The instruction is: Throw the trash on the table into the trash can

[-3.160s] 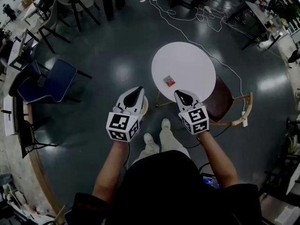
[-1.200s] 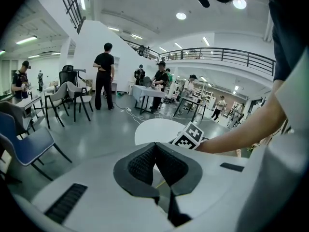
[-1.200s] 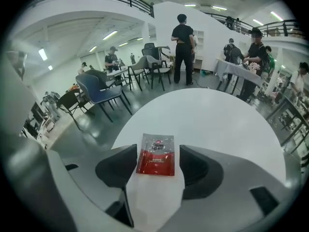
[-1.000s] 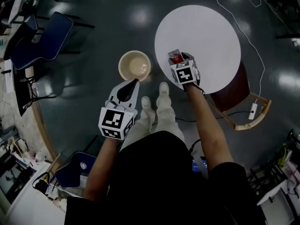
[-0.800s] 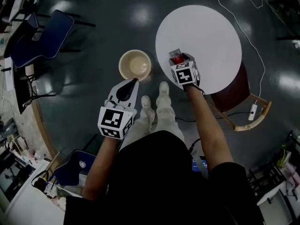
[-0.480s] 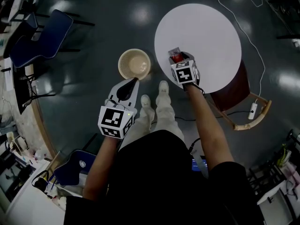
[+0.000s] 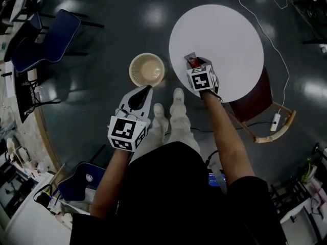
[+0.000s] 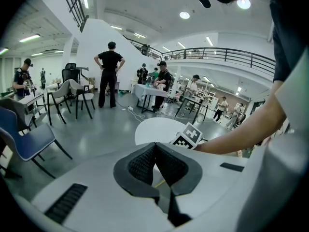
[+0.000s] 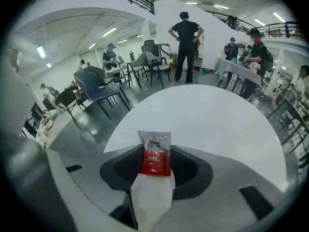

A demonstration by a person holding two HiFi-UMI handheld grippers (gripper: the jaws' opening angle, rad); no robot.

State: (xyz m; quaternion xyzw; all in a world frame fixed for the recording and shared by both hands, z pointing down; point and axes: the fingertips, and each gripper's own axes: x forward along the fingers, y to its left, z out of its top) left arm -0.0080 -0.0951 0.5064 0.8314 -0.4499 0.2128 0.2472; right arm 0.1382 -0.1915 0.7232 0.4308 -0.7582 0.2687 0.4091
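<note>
Packet (image 9: 154, 153) lettering only in right gripper view

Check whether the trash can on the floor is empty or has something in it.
Empty: the head view shows only the bare, pale inside of the trash can; the red packet is at the table.

- table (image 7: 230, 29), upper right of the head view: plain white
- trash packet (image 9: 155, 158): silvery top, red lower part with white lettering
- trash can (image 7: 147, 70), centre: cream, finely ribbed
- chair (image 7: 48, 37), upper left: blue seat, black legs
- floor (image 7: 112, 14): dark grey, glossy, pale light spots
- person's top (image 7: 168, 198): black; trousers (image 7: 179, 124): pale; shoes (image 7: 178, 94): white
</note>
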